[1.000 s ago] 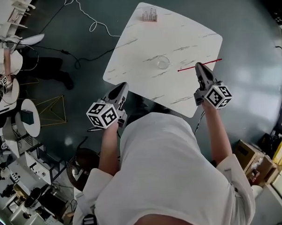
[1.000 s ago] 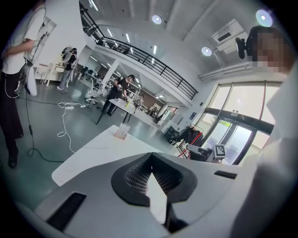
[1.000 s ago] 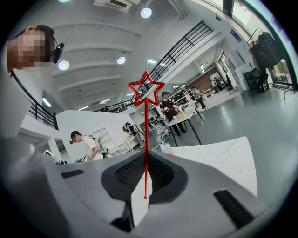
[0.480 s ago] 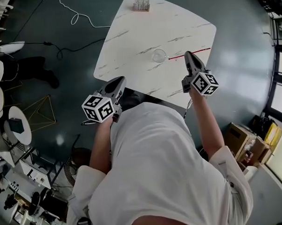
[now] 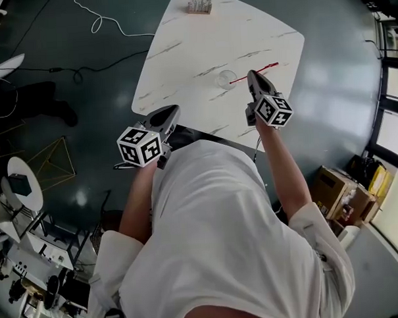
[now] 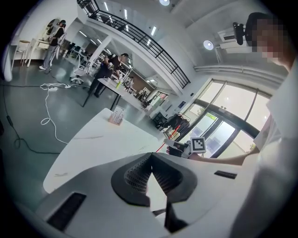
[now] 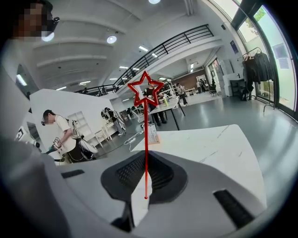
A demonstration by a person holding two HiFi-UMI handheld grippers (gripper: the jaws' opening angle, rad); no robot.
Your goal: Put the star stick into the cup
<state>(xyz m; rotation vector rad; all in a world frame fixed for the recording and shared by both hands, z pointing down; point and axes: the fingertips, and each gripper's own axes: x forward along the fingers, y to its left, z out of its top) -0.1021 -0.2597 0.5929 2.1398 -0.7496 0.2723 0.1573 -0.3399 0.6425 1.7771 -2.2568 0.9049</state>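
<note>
Evidently mid-carry, the right gripper held the star stick clamped just beside the cup, the left gripper hung closed and empty well away from it, and the next move apparently called for lowering a stick end into the cup

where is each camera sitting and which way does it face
Head view: on the person's head, looking steeply down at the table, cup and rack; torso, arms, left gripper and right gripper show.
Left gripper view: on the left gripper, looking along its shut, empty jaws across the table; the right gripper shows.
Right gripper view: on the right gripper, looking along jaws shut on the star stick, over the table.
Shared: all three show table and rack.
</note>
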